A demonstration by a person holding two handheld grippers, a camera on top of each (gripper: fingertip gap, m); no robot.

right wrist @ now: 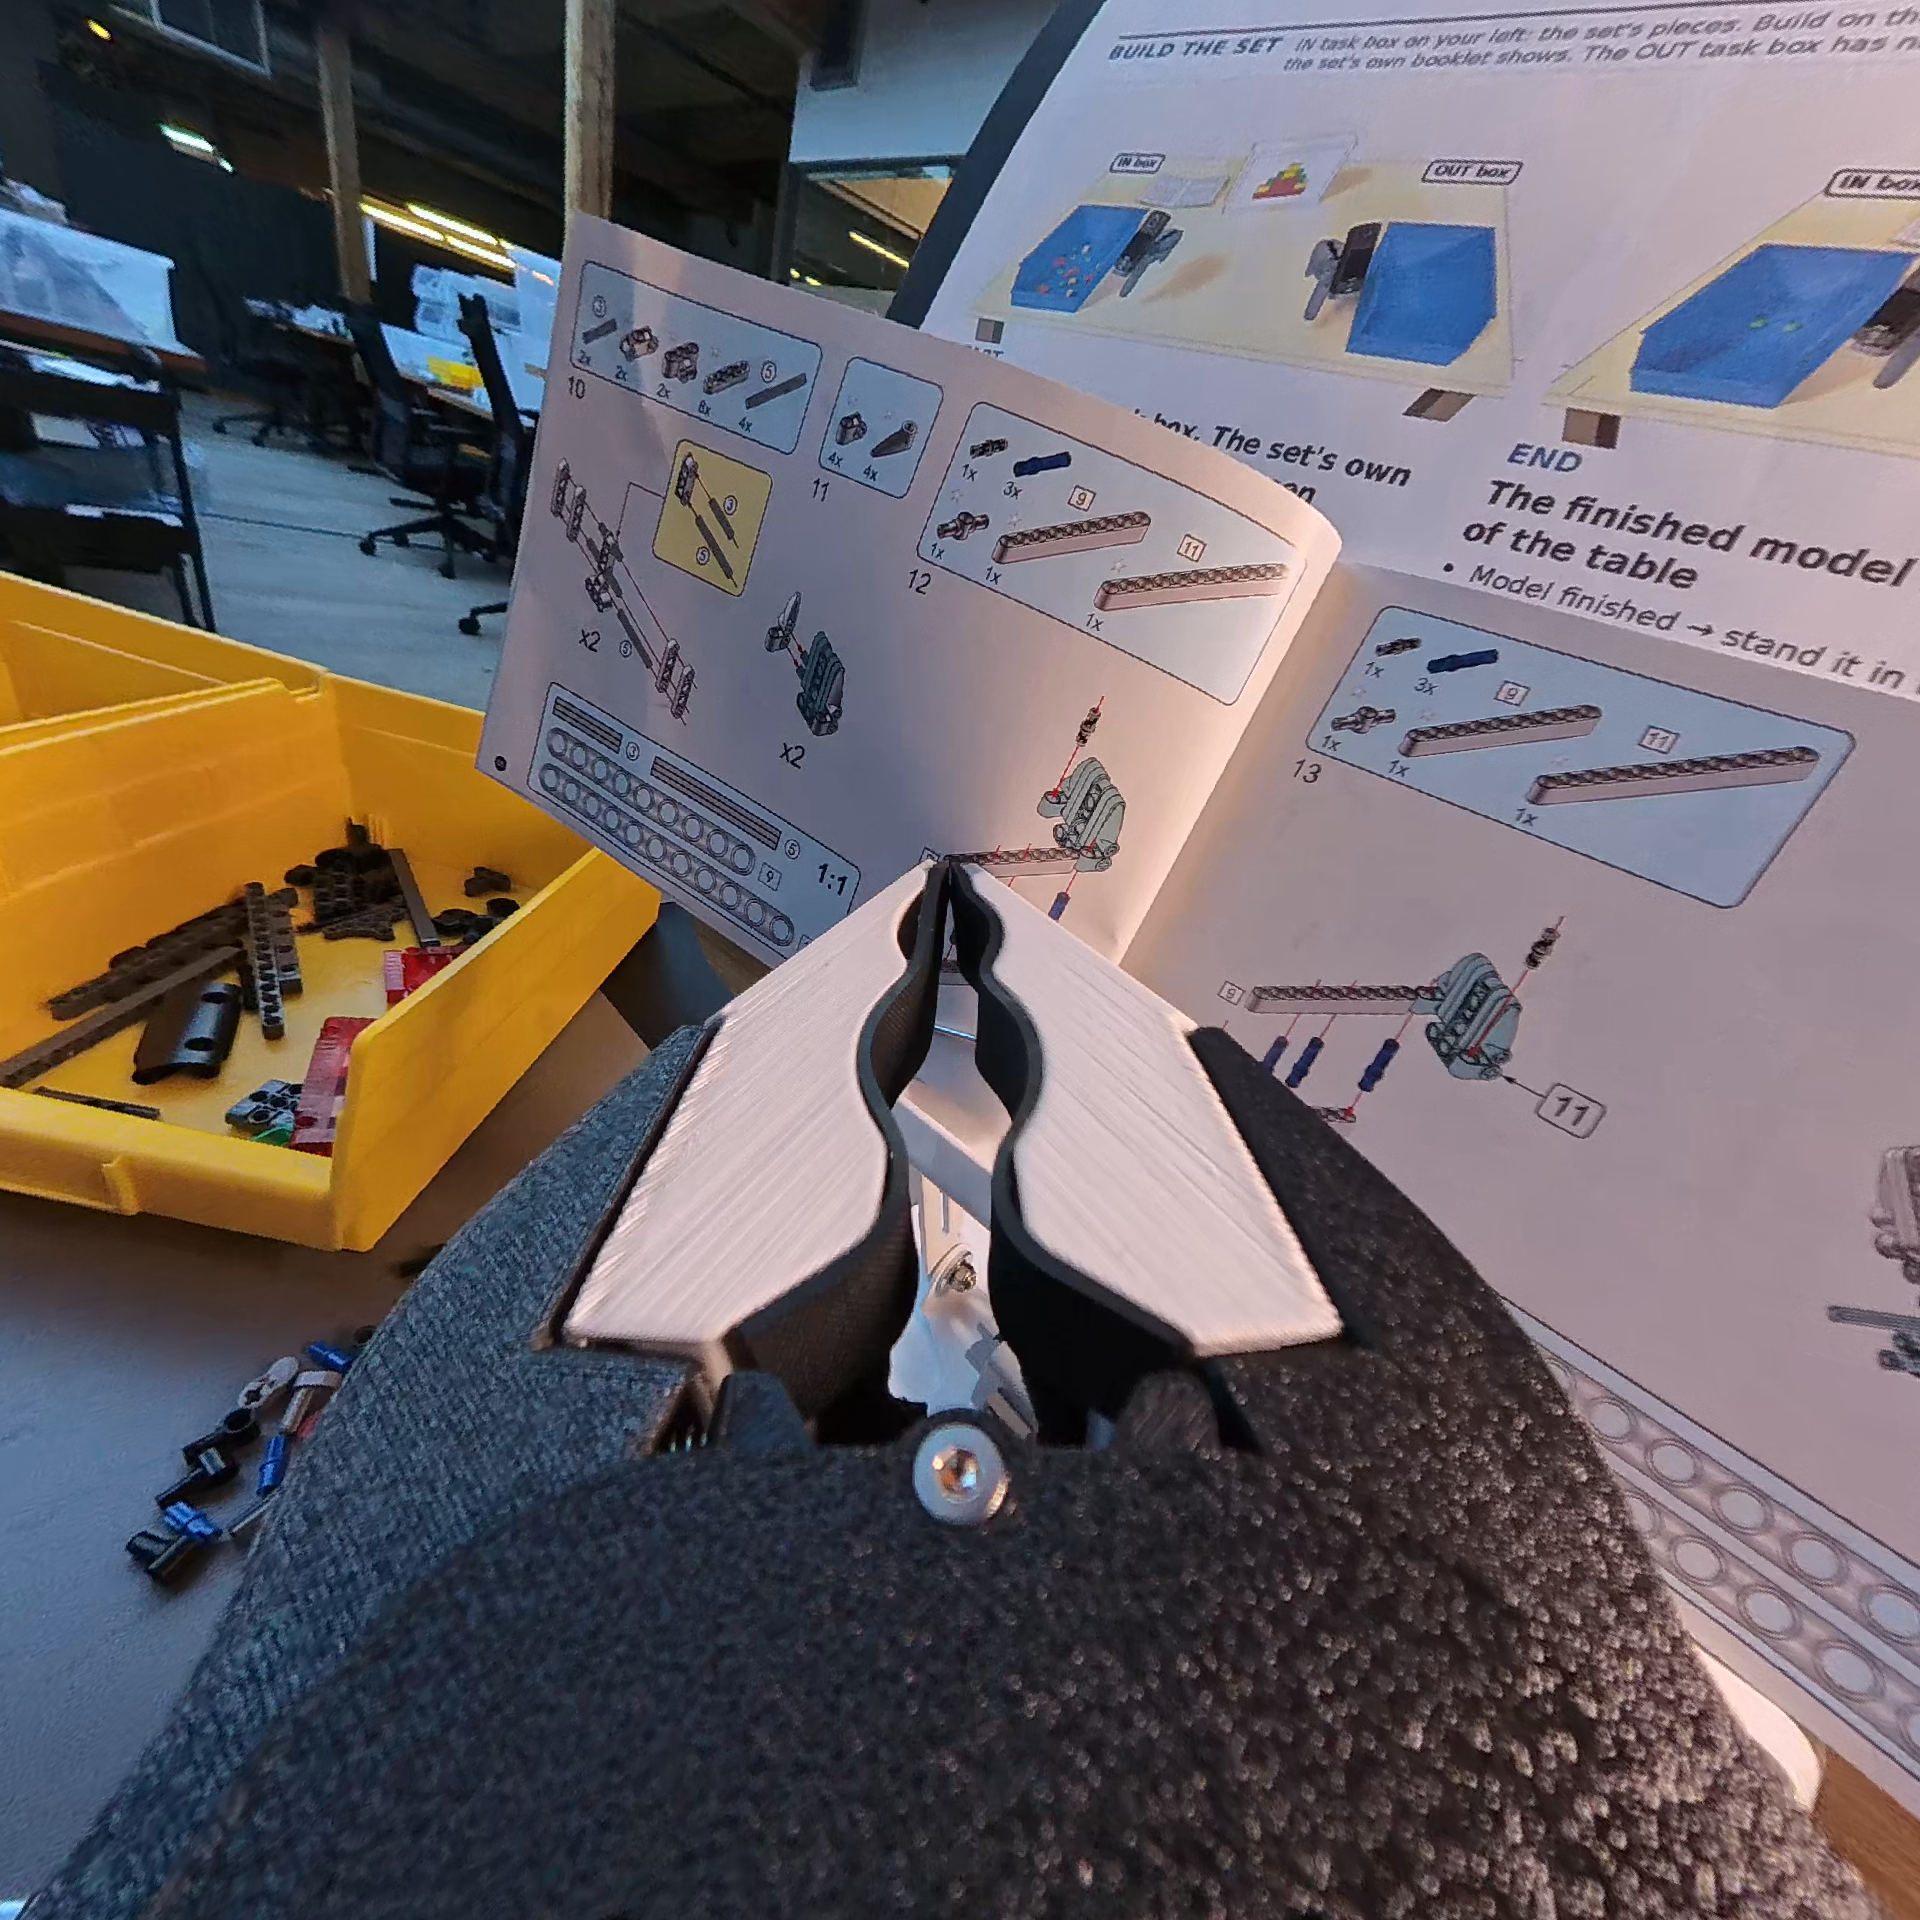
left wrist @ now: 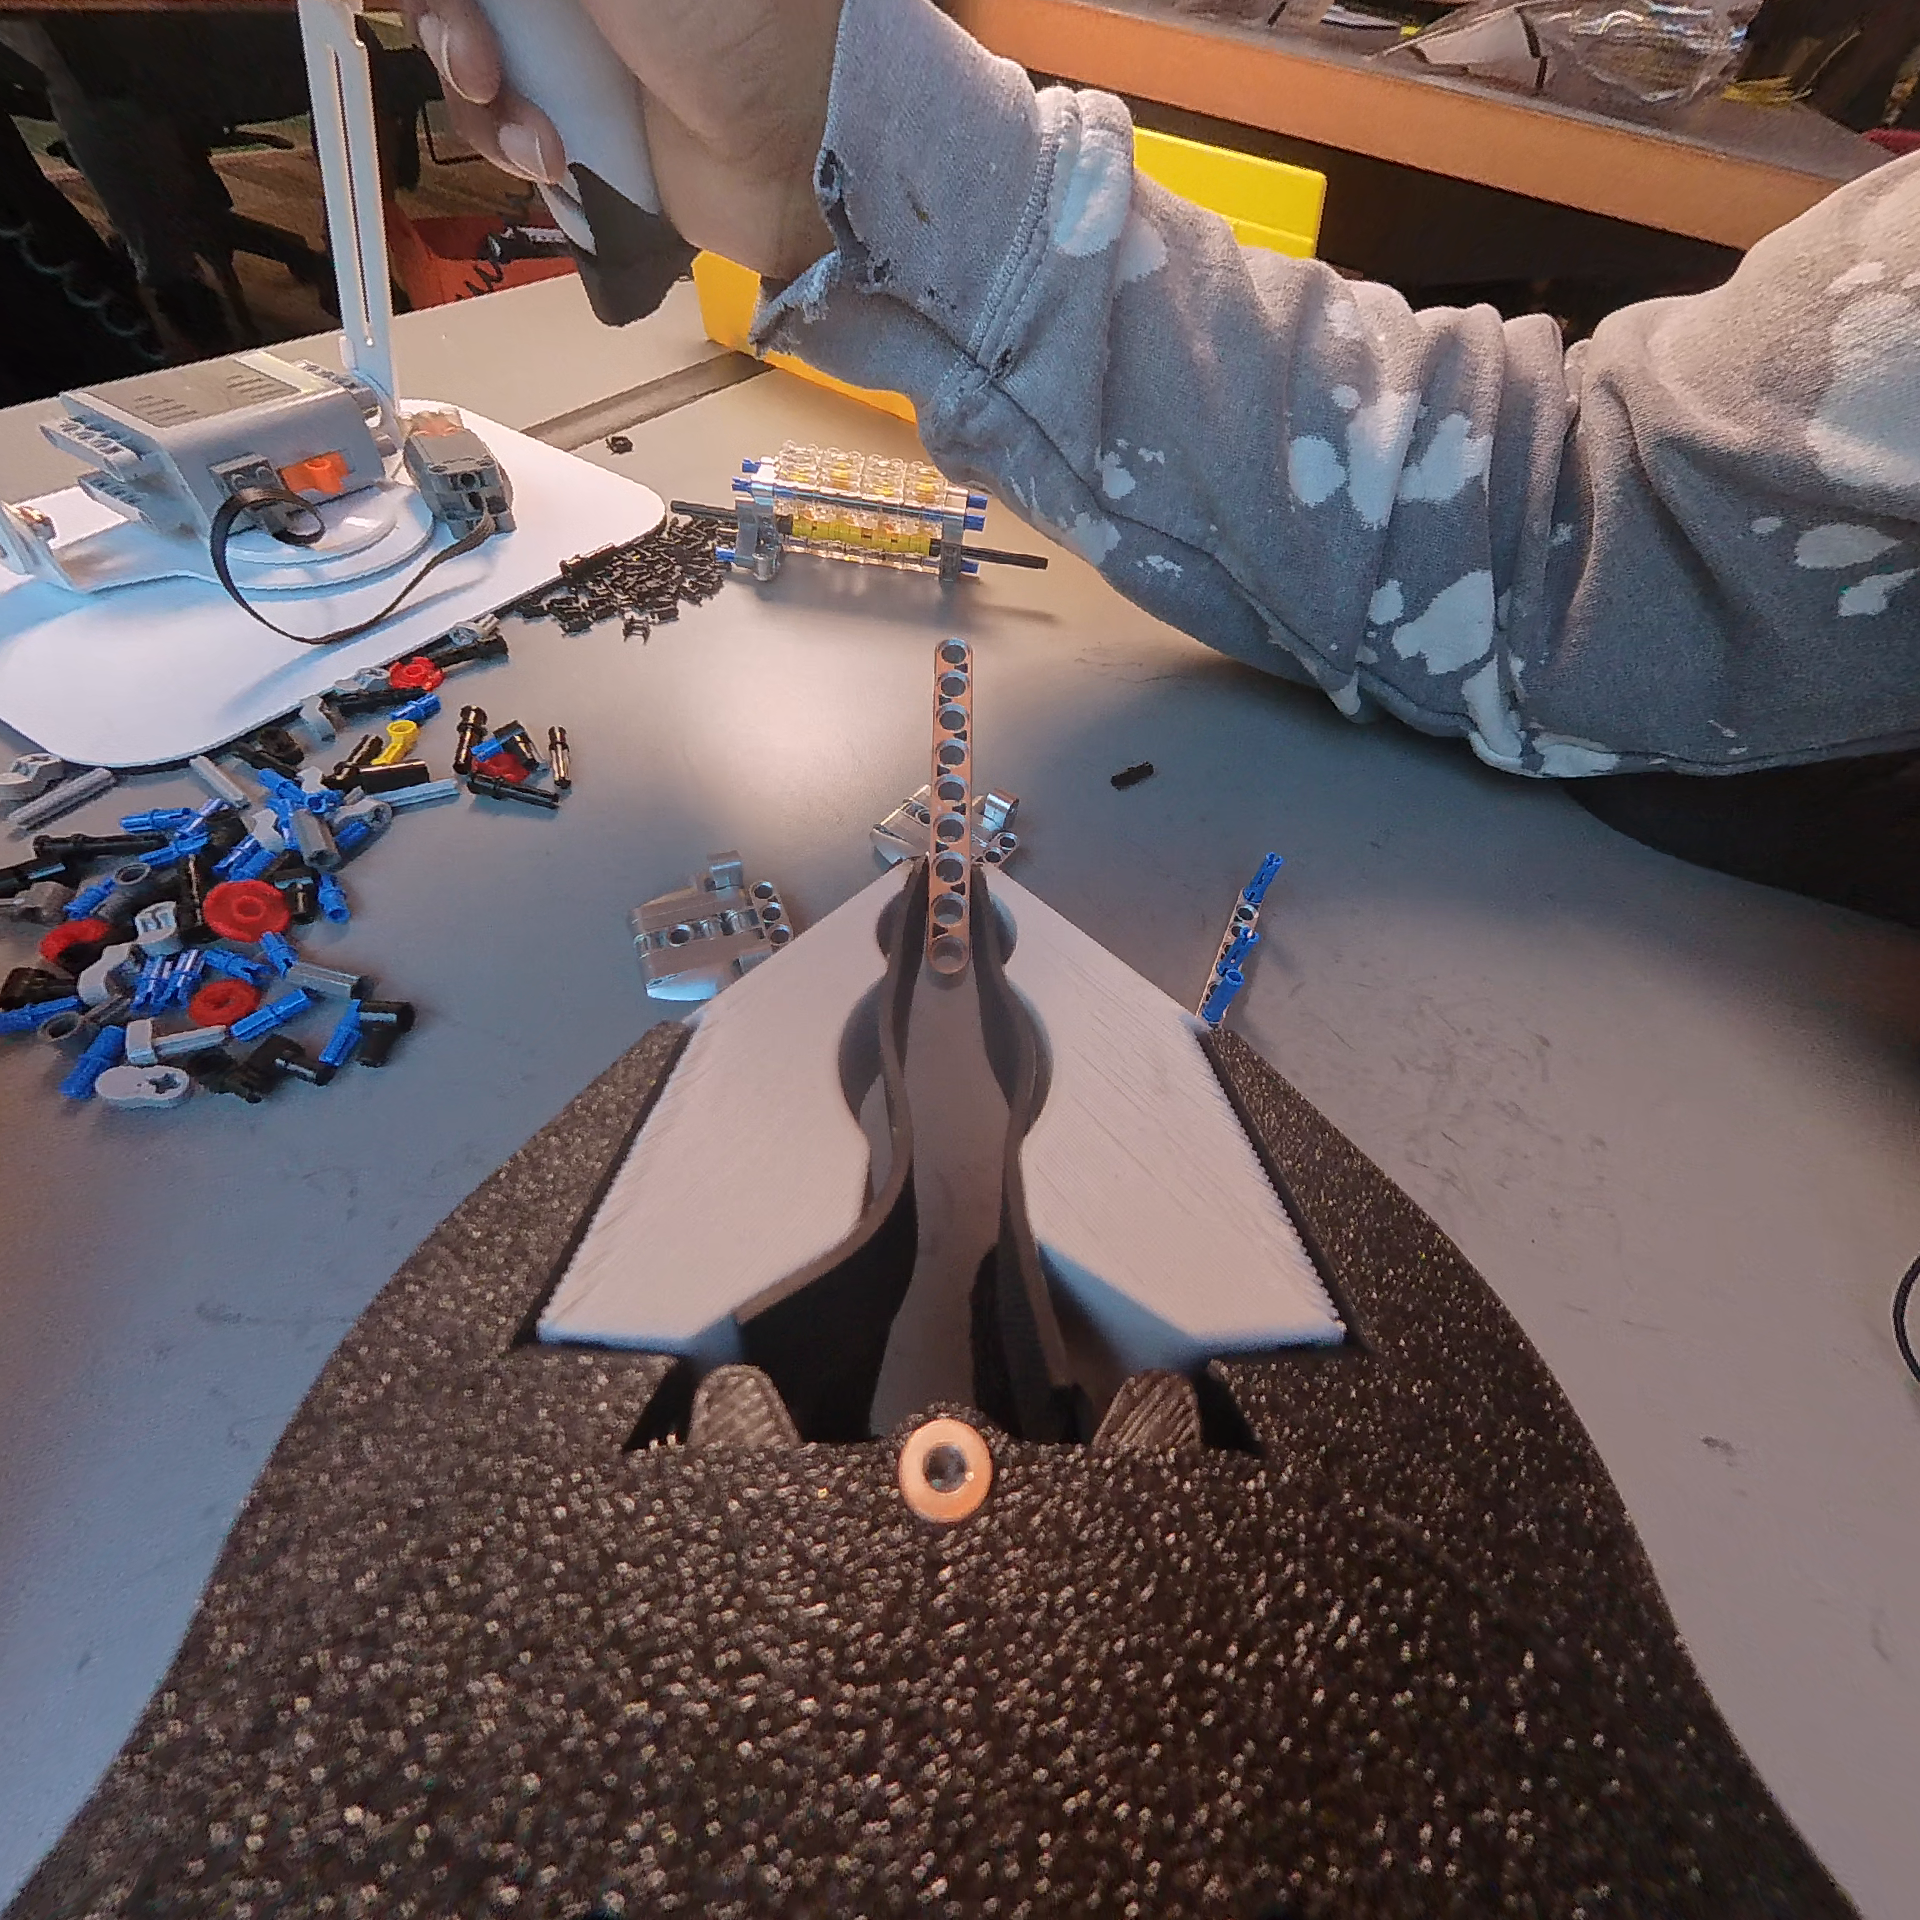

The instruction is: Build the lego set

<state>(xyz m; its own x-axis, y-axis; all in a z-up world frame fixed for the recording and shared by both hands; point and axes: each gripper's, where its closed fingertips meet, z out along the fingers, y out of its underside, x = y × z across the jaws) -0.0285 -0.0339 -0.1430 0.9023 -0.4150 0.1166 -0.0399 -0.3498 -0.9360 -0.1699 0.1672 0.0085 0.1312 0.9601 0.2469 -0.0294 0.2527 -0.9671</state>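
Note:
My left gripper (left wrist: 948, 883) is shut on a long grey beam with holes (left wrist: 952, 748), which sticks out forward above the grey table (left wrist: 1351, 1091). My right gripper (right wrist: 943, 878) is shut on the lower edge of a curled page of the instruction booklet (right wrist: 831, 582), which stands open on a white stand. In the left wrist view a person's hand (left wrist: 727, 135) in a grey mottled sleeve (left wrist: 1247, 468) grips the right gripper's handle up by the white stand post (left wrist: 348, 177).
A pile of small blue, black and red pins (left wrist: 208, 914) lies at left. Grey connector blocks (left wrist: 707, 925), a thin beam with blue pins (left wrist: 1236, 935), a clear-and-yellow assembly (left wrist: 862, 514) and a grey battery box (left wrist: 239, 436) are nearby. A yellow bin (right wrist: 436, 1091) holds black parts. There is about 30 cm between the tips of the two grippers. The clear-and-yellow assembly (left wrist: 862, 514) is about equally far from each gripper, around 25 cm.

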